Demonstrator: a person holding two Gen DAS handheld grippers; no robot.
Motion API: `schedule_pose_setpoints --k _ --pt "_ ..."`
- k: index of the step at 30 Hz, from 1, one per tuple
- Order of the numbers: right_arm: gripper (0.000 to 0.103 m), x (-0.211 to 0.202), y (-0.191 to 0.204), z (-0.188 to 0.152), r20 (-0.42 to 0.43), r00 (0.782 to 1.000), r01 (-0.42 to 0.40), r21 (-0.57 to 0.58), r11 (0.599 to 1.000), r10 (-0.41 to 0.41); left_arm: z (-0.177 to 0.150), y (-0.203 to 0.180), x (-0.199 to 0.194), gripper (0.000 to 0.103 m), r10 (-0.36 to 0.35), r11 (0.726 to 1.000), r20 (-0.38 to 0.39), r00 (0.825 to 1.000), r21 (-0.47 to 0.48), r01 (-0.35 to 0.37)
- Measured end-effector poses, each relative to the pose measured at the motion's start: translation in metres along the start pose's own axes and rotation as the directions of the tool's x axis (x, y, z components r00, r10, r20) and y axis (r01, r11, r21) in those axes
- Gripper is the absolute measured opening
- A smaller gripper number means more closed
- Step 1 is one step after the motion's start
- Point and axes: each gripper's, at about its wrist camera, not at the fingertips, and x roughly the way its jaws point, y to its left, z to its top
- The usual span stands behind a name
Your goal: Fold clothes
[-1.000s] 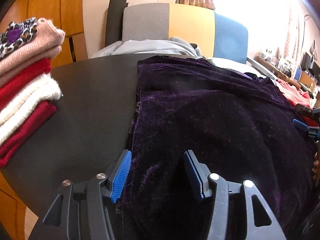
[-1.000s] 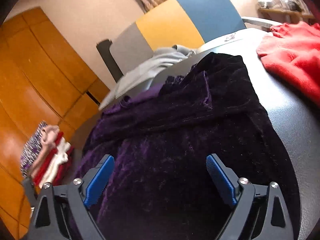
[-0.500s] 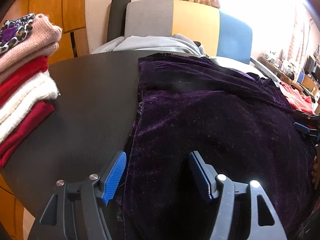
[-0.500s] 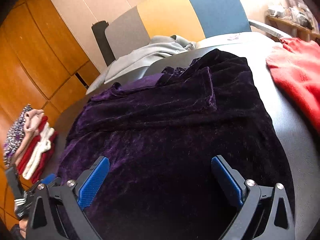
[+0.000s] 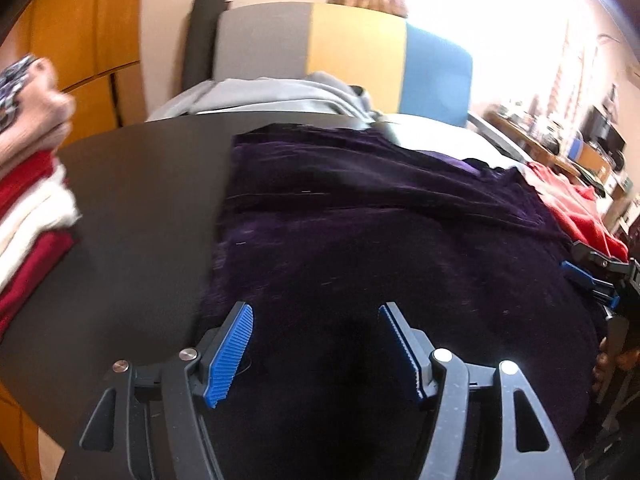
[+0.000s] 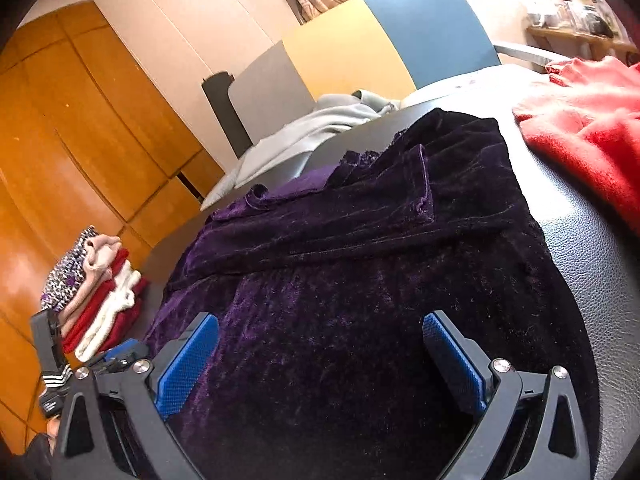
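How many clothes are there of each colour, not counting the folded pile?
Purple velvet garment spread on the black table: 1
Red fuzzy garment on the table: 1
Grey garment on the chair: 1
Total: 3

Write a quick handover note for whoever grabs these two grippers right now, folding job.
Left gripper: open, over the near left part of the purple velvet garment, holding nothing.
Right gripper: open, over its near edge, holding nothing.
Garment lies on the black table, sleeves already folded across the upper part.
Done: folded stack at the table's left edge.
Left: finish folding the velvet piece, then the red garment at the right.
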Motion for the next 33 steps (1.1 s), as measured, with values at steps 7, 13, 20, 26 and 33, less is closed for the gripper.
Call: schedule_pose_setpoints --k 7,13,20,26,33 --pt "0.103 0.001 0.004 0.012 -0.042 0.999 0.034 0.013 0.999 -0.034 0.009 -0.018 0.011 0.067 -0.042 0.998 -0.029 0.999 0.046 0.043" --pt "0.103 0.003 0.023 0.074 0.038 0.998 -0.051 -0.013 0.999 0.051 0.049 -0.008 0.025 0.067 -0.023 1.0 0.008 1.0 -0.003 0.023" --pt "0.103 0.078 0.009 0.146 -0.026 0.998 -0.051 -0.001 0.999 0.051 0.088 0.0 0.059 0.067 0.037 0.999 0.019 0.999 0.003 -0.037" --pt "0.103 0.115 -0.049 0.142 -0.043 0.999 0.033 0.097 0.995 -0.029 0.086 0.017 0.093 0.069 0.028 0.998 -0.058 0.998 -0.046 -0.03" --pt "0.103 0.137 -0.04 0.153 -0.075 0.991 0.112 0.02 0.994 -0.11 0.093 0.017 0.103 0.071 0.029 0.998 -0.052 0.998 -0.047 -0.031"
